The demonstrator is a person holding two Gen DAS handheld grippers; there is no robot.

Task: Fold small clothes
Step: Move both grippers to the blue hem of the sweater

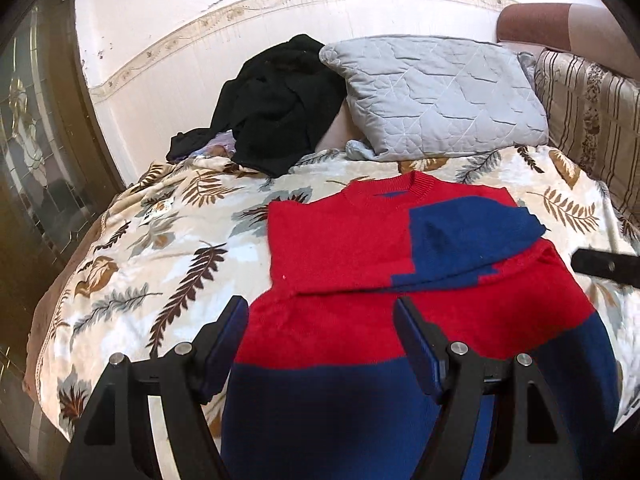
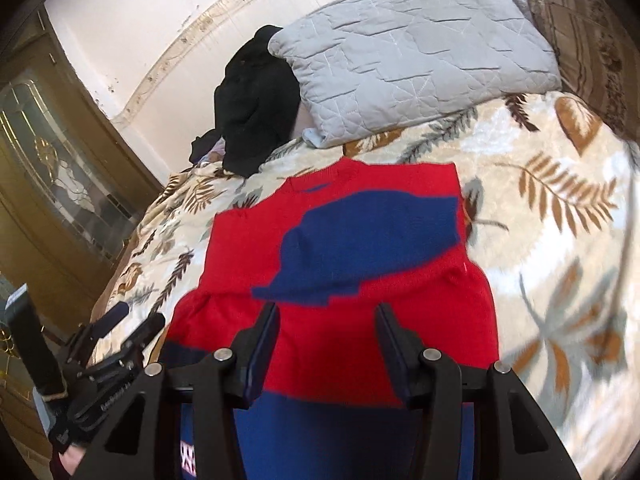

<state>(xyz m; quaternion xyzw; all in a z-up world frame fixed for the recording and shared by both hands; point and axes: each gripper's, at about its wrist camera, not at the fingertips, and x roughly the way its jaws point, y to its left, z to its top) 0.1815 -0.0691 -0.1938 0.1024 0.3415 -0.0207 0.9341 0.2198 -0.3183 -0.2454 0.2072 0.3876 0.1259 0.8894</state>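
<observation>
- One red-and-blue sweater [image 1: 344,240] lies flat on the bed [image 1: 160,240], sleeves folded in.
- Soft, light knit, will drape; take hold at the hem corners.
- Left claw [image 1: 322,344] and right claw [image 2: 326,344] spread, empty.

Bright, even daylight fills both views, and the pale wall [image 1: 168,20] looks washed out. Shadows stay soft. Fisheye distortion bends the edges, with dark vignetting in the corners. The right wrist view shows motion blur across the leaf-print blanket [image 2: 560,300] at right.
</observation>
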